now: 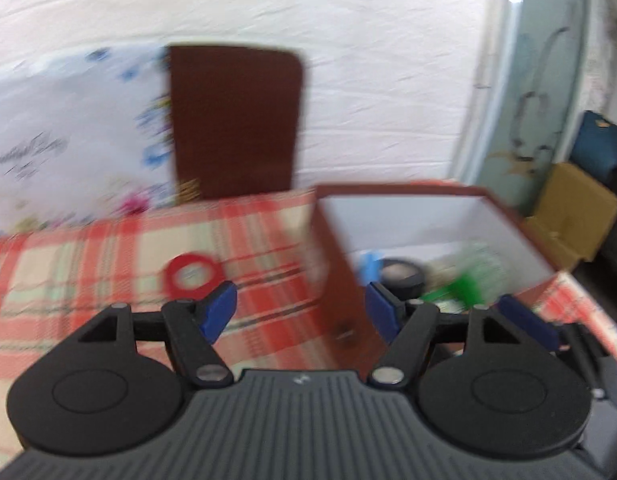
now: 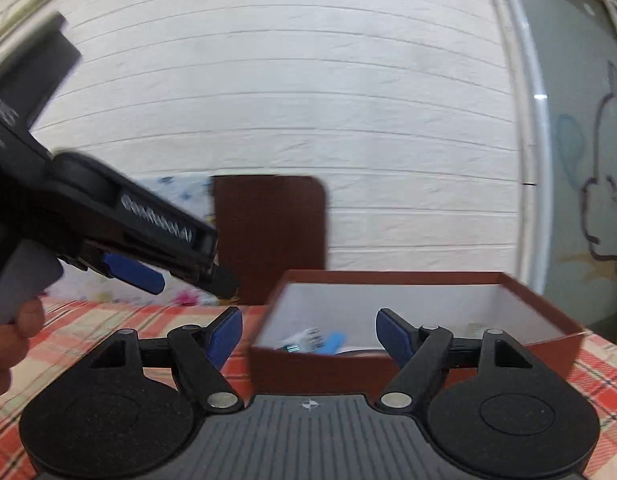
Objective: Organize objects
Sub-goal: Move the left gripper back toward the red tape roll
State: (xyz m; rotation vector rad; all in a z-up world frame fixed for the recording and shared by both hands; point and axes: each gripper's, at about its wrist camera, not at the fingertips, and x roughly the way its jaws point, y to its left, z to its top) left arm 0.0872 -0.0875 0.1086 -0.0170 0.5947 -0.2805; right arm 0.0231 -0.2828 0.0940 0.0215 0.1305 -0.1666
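Sorting looked partly done: black tape roll [image 1: 400, 276] and small items lay in the open brown cardboard box [image 1: 436, 216], red tape roll [image 1: 193, 276] remained on the plaid-covered table [image 1: 68, 264], both tongs [image 1: 302, 314] [image 2: 308, 338] gaped empty.

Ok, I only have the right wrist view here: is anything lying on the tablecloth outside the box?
Observer: Yes, a red tape roll lies on the tablecloth, left of the box.
Operator: Is the left hand-held gripper carrying anything?
Observer: No, the left hand-held gripper is open, with nothing between its fingers.
Operator: What is in the box besides the blue thing?
Observer: A black tape roll and something green, too blurred to name.
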